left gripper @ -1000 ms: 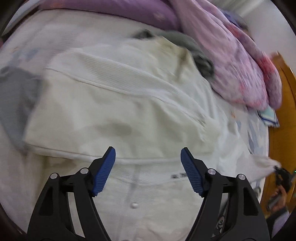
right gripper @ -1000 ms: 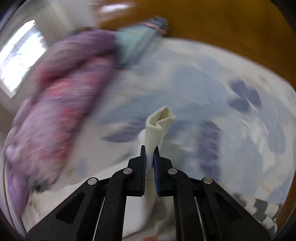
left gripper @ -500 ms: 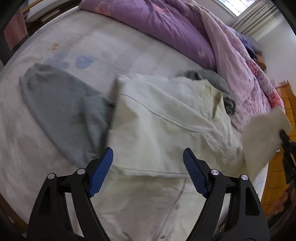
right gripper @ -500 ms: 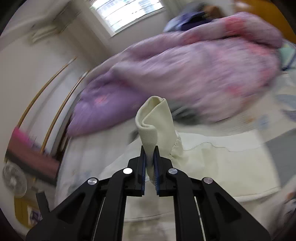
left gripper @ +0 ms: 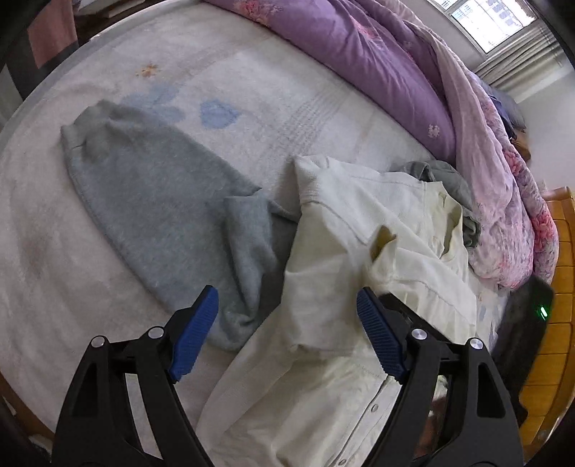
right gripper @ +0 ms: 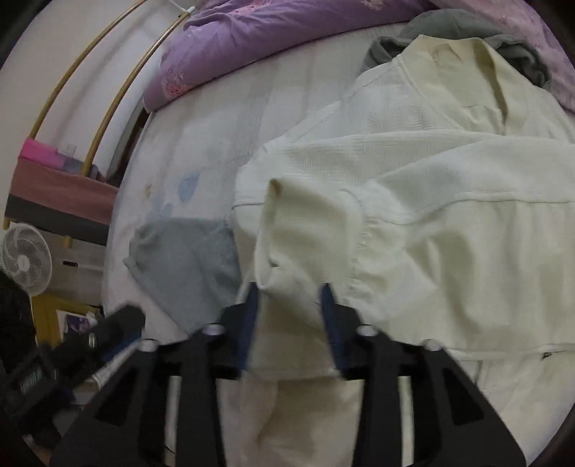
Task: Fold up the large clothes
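A pale bed sheet (left gripper: 273, 89) with faint blue and orange prints is covering the mattress and carrying everything else in both views. Along its far side a purple quilt (left gripper: 377, 54) is lying bunched up, running toward a window at the upper right of the left wrist view. The cream garment (left gripper: 359, 258) is lying spread across the near right part of the bed, its collar end pointing toward the quilt, its buttoned front hanging down toward the cameras, and one sleeve (right gripper: 309, 230) lying folded across its body with the cuff opening showing. Beside it on the left, a grey sweater (left gripper: 161, 201) is lying flat on the sheet, its near edge tucked just under the cream garment's side. A smaller dark grey garment (right gripper: 460, 28) is sitting crumpled between the cream collar and the quilt. The left gripper (left gripper: 287, 330) is hovering above the boundary between the grey sweater and the cream garment, its blue-padded fingers (left gripper: 194, 330) standing wide apart and holding nothing. The right gripper (right gripper: 289, 323) is hovering over the folded sleeve, motion-blurred, its fingers parted with the cuff end lying between them but not pinched. A white fan (right gripper: 25, 258) is standing off the bed at the far left of the right wrist view.
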{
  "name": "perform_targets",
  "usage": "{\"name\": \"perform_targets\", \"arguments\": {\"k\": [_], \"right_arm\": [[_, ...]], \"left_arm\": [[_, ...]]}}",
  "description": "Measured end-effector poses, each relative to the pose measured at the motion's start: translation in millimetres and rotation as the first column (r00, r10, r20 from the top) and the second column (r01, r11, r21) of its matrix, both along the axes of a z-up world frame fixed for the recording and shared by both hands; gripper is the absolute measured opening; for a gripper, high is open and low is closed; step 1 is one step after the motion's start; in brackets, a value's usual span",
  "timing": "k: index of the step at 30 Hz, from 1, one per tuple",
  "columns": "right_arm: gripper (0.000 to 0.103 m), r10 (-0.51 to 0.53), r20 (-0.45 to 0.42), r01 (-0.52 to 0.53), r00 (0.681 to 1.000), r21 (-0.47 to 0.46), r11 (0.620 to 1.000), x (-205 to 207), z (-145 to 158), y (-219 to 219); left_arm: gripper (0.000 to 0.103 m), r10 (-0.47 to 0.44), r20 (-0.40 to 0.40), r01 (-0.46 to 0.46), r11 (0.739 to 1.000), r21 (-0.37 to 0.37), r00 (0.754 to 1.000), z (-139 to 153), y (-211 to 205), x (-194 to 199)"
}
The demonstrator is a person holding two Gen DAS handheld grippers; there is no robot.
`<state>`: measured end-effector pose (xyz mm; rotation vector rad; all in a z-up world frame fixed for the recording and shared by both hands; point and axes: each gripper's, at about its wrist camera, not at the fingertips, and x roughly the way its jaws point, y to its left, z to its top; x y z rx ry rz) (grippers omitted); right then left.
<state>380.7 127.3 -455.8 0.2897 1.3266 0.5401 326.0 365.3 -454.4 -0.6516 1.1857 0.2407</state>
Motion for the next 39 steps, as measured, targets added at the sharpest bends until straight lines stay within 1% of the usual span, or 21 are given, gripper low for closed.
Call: {"name": "perform_targets", "arguments": {"k": [1, 3, 6, 8, 9, 11, 13, 15, 17, 18, 20, 22, 26, 28, 31, 33, 35, 36, 37, 38, 39], "right_arm": [[0.056, 0.004, 0.000, -0.004, 1.000, 0.026, 1.000, 1.1, 8.0, -11.3], [0.056, -0.013, 0.024, 0.012, 1.000, 0.044, 0.999, -6.9, 16.2, -42.9], [0.056, -0.121, 0.073, 0.126, 0.990, -0.063, 0.990, -2.7, 22.6, -104.7], [0.034, -0.239, 0.059, 0.245, 0.969, -0.153, 0.957, 10.9, 9.2, -163.9], [0.023, -0.276, 0.042, 0.279, 0.960, -0.180, 0.944, 15.7, 2.2, -182.3], [0.016, -0.379, 0.008, 0.373, 0.925, -0.199, 0.906, 25.6, -14.0, -232.9], [0.016, -0.423, -0.013, 0.409, 0.906, -0.223, 0.885, 37.2, -25.5, -274.1], [0.018, -0.478, -0.012, 0.463, 0.878, -0.226, 0.857, 47.7, -27.0, -302.8], [0.038, -0.514, -0.006, 0.494, 0.858, -0.265, 0.828, 66.2, -28.6, -330.1], [0.051, -0.532, -0.003, 0.513, 0.847, -0.258, 0.819, 73.8, -30.0, -342.7], [0.053, -0.563, -0.022, 0.544, 0.826, -0.234, 0.806, 97.3, -33.0, -363.1], [0.059, -0.565, -0.027, 0.543, 0.824, -0.242, 0.804, 114.9, -33.8, -374.4], [0.060, -0.563, -0.157, 0.520, 0.812, -0.245, 0.818, 158.2, -67.5, -381.6], [0.060, -0.559, -0.205, 0.505, 0.804, -0.261, 0.823, 170.6, -87.5, -383.7], [0.060, -0.550, -0.265, 0.495, 0.792, -0.251, 0.832, 176.9, -109.2, -382.1], [0.062, -0.542, -0.268, 0.481, 0.796, -0.264, 0.836, 178.7, -118.3, -378.1], [0.062, -0.542, -0.264, 0.479, 0.798, -0.266, 0.836, 178.4, -119.1, -377.4], [0.056, -0.529, -0.257, 0.462, 0.809, -0.280, 0.842, 178.5, -118.7, -375.0], [0.042, -0.510, -0.245, 0.438, 0.824, -0.295, 0.849, 179.2, -118.1, -371.0], [0.033, -0.478, -0.235, 0.407, 0.846, -0.294, 0.865, 180.3, -116.9, -363.7], [0.015, -0.460, -0.244, 0.396, 0.854, -0.269, 0.878, 178.7, -115.7, -359.9]], "left_arm": [[0.080, -0.005, 0.005, 0.005, 1.000, -0.010, 1.000, -1.1, -3.2, 3.5], [0.080, -0.009, 0.009, 0.009, 1.000, -0.022, 1.000, -3.1, -12.8, 13.5], [0.080, -0.063, 0.032, 0.065, 0.997, -0.039, 0.997, -6.5, -38.6, 37.3], [0.080, -0.104, 0.035, 0.106, 0.993, -0.058, 0.994, -15.1, -59.8, 58.4], [0.080, -0.132, 0.033, 0.134, 0.990, -0.049, 0.991, -21.1, -71.6, 69.4], [0.080, -0.196, -0.008, 0.196, 0.981, -0.001, 0.981, -31.0, -87.5, 88.8], [0.080, -0.199, 0.006, 0.199, 0.980, 0.023, 0.980, -32.6, -87.9, 102.7], [0.081, -0.168, 0.020, 0.168, 0.986, 0.007, 0.986, -35.1, -76.1, 114.1], [0.087, -0.113, 0.006, 0.113, 0.994, 0.003, 0.994, -42.4, -54.2, 128.3], [0.088, -0.102, -0.009, 0.102, 0.995, 0.002, 0.995, -46.9, -45.8, 134.8], [0.088, -0.090, -0.072, 0.091, 0.996, 0.002, 0.993, -62.0, -25.5, 152.6], [0.088, -0.068, -0.104, 0.072, 0.997, 0.028, 0.992, -72.5, -9.8, 165.6], [0.088, -0.068, -0.183, 0.066, 0.998, -0.014, 0.981, -99.7, 7.5, 189.8], [0.088, -0.071, -0.234, 0.072, 0.997, -0.003, 0.970, -111.7, 9.5, 199.8], [0.088, -0.106, -0.275, 0.105, 0.994, -0.018, 0.955, -125.9, 5.6, 213.7], [0.088, -0.114, -0.304, 0.116, 0.993, -0.012, 0.946, -134.8, 4.5, 220.9], [0.088, -0.101, -0.306, 0.101, 0.995, -0.016, 0.947, -140.1, 5.4, 225.4], [0.088, -0.095, -0.308, 0.096, 0.995, -0.012, 0.946, -140.6, 5.0, 228.4], [0.080, -0.091, -0.305, 0.100, 0.995, 0.014, 0.948, -138.1, 3.4, 230.8], [0.063, -0.101, -0.303, 0.120, 0.992, 0.045, 0.948, -134.5, 5.2, 233.7], [0.050, -0.131, -0.285, 0.158, 0.985, 0.074, 0.950, -128.1, -0.3, 236.1]]}}
